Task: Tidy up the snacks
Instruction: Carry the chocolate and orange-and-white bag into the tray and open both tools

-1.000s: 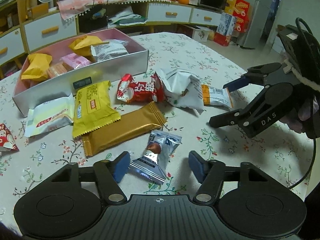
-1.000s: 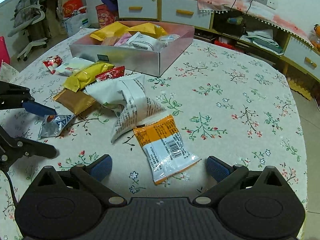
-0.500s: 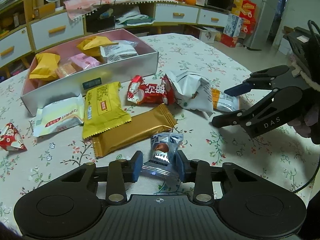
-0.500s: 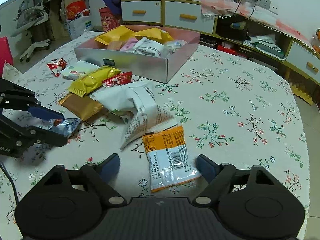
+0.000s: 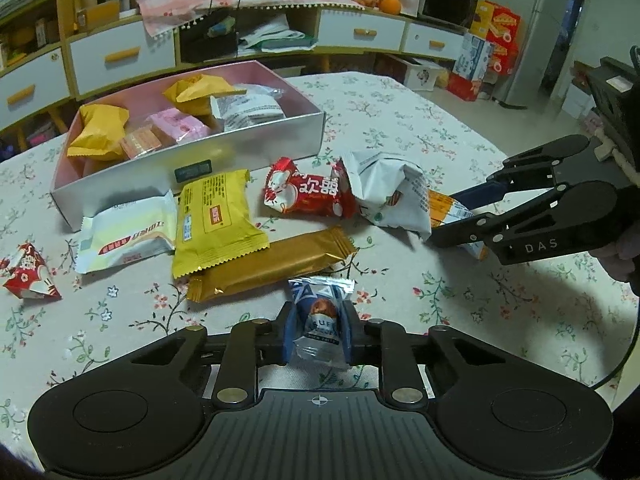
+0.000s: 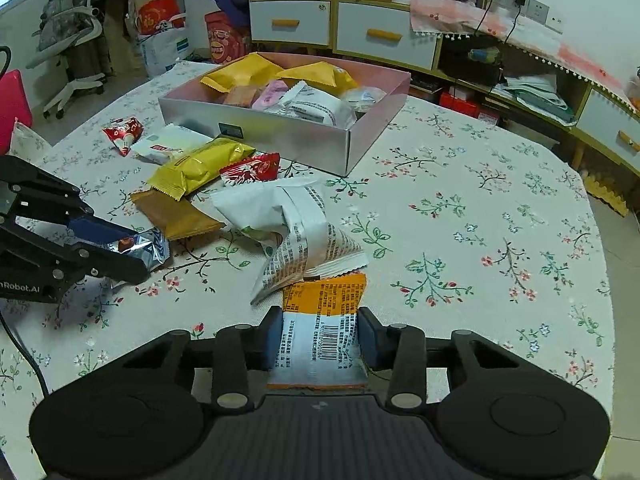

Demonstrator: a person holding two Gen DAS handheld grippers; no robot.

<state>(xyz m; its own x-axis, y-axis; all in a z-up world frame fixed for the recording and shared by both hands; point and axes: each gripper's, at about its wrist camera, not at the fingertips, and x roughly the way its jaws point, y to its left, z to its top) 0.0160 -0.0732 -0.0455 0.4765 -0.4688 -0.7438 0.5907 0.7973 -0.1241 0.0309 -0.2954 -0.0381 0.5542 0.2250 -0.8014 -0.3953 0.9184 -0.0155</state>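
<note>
Pinched between the pads of the left hand-held gripper (image 5: 318, 334), a silver-blue chocolate packet (image 5: 321, 312) is held low over the table (image 5: 460, 128), just beside a brown bar (image 5: 272, 264). An orange-white packet (image 6: 320, 336), partly overlapped by a white bag (image 6: 296, 232), is being closed on by the right hand-held gripper (image 6: 320, 338). Both are pitched downward.

Two close wrist views angled down, converging on one snack-strewn table (image 5: 460, 128).

Box (image 5: 240, 152) behind packets (image 5: 218, 224) on table (image 5: 460, 120).
</note>
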